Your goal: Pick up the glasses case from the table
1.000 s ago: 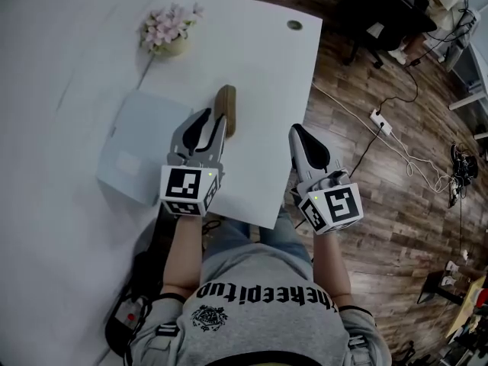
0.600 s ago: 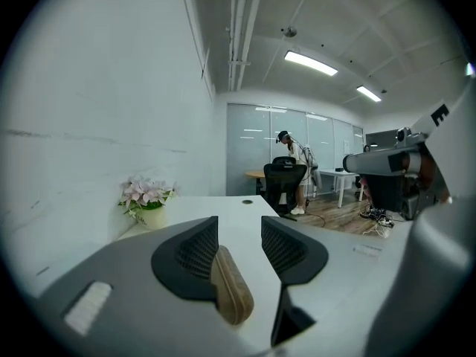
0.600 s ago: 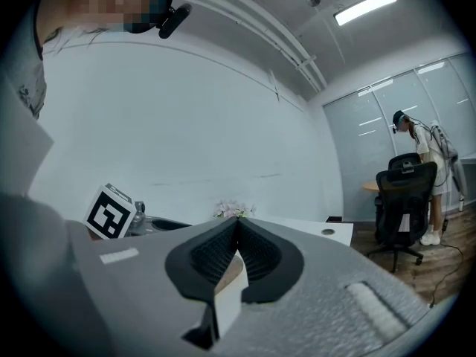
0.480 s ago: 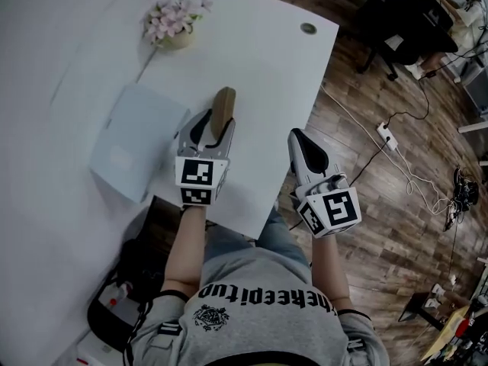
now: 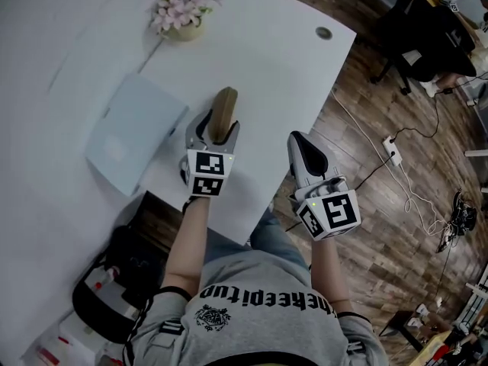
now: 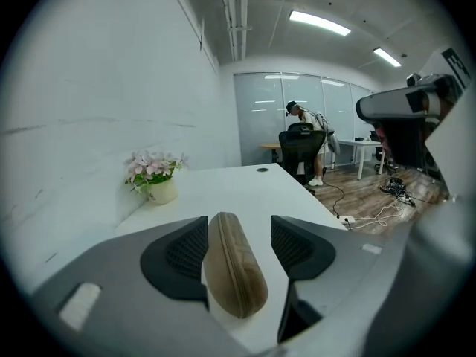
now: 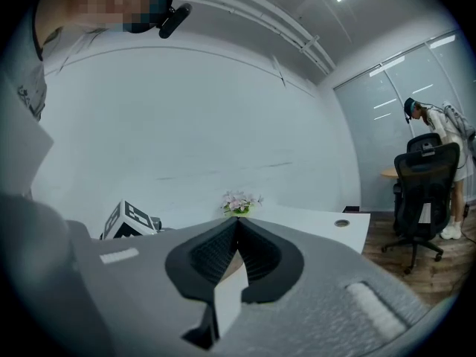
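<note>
On the table (image 5: 267,67), nr its edge, the glasses case (image 5: 223,111) is straddled by the left gripper (image 6: 238,236), jaws opening, not clamped. Prob. light, rigid: best gripped mid-length. Beside it, the right gripper (image 7: 236,255) is shut, empty.

The left claw (image 5: 216,128) tips downward, its jaws opening wide, with the glasses case (image 5: 224,107) between them but not squeezed. The right claw (image 5: 300,139) is closed tight on nothing, held almost level.
</note>
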`<act>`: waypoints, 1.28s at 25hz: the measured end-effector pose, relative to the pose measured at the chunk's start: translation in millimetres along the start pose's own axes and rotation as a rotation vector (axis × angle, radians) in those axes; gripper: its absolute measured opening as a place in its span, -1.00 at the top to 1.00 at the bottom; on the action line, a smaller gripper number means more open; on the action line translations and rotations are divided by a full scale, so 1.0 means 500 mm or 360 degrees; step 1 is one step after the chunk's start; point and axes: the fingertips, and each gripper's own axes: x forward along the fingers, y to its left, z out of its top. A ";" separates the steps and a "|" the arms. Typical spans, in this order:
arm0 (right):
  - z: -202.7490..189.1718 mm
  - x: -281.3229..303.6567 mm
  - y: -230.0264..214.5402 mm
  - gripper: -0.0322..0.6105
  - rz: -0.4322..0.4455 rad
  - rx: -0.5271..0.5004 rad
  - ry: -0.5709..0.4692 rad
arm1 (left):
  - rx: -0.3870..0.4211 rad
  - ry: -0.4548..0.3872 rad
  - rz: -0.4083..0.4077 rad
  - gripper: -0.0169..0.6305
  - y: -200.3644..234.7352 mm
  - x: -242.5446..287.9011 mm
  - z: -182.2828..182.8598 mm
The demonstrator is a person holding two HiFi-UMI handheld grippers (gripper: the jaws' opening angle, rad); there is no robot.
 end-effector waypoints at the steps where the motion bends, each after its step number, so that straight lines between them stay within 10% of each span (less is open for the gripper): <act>1: -0.002 0.002 -0.005 0.89 0.0014 0.0002 0.0007 | 0.0002 0.0017 0.0019 0.10 -0.001 0.006 -0.006; 32: -0.044 0.035 -0.112 0.89 0.0262 0.0063 0.0116 | -0.0011 0.0421 0.0366 -0.05 0.050 0.115 -0.121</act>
